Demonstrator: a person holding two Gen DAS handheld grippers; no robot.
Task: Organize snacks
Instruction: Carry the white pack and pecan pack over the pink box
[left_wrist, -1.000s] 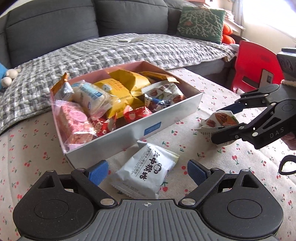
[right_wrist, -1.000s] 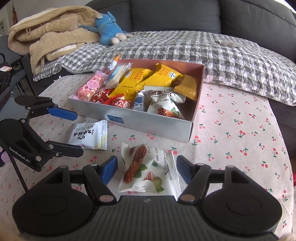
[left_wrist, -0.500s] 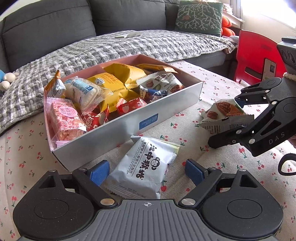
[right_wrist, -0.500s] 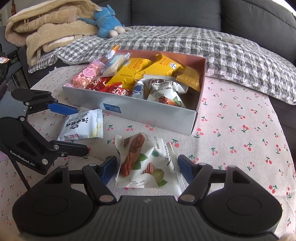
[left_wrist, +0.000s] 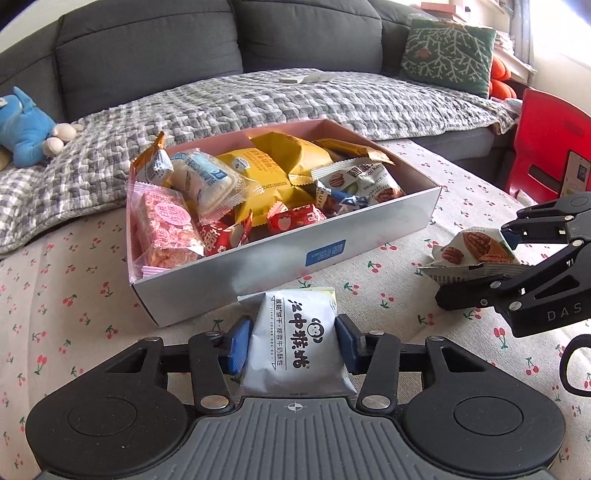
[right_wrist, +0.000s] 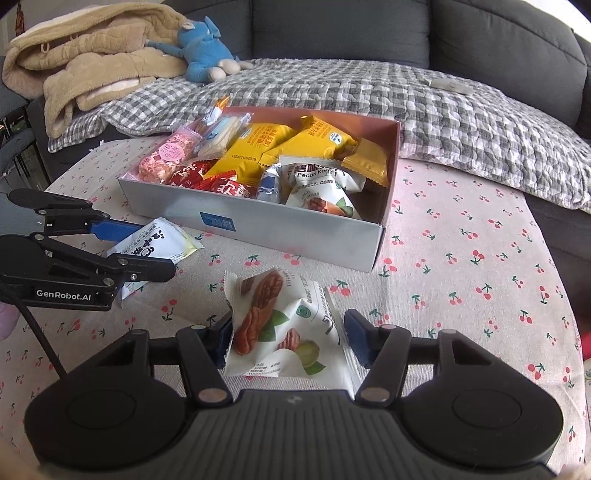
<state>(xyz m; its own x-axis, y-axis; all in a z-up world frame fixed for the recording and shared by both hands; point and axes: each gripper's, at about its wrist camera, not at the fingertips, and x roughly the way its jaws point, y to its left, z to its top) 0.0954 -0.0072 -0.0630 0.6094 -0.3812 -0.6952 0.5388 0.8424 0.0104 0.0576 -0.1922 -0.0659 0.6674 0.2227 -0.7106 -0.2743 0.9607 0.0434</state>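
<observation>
- Far left of the left wrist view, a blue plush toy (left_wrist: 22, 129) lies on the checked blanket (left_wrist: 258, 99) that covers the grey sofa.
- Next over, the snack box (left_wrist: 369, 236) sits on the cherry-print surface (left_wrist: 66, 295). It's stuffed: a pink rice-crisp bar (left_wrist: 166, 229) at the left end, yellow packets (left_wrist: 273, 170) in the middle, a pecan packet in the box (left_wrist: 365, 181) on the right.
- Just in front of the box, the left claw (left_wrist: 291, 345) is clamped on the white monkey-logo biscuit pack (left_wrist: 295, 347), with a blue pad pressed against each side of it. The pack's far end is near the box's front wall.
- Further right, the right claw (right_wrist: 288, 338) is gripping the pecan nut pack (right_wrist: 284, 328), pads squeezing both edges. From the left camera, that pack (left_wrist: 472, 251) looks lifted a bit off the cloth, to the right of the box.
- Far right there's a red chair (left_wrist: 546, 147), plus a green cushion (left_wrist: 447, 55) up on the sofa.
</observation>
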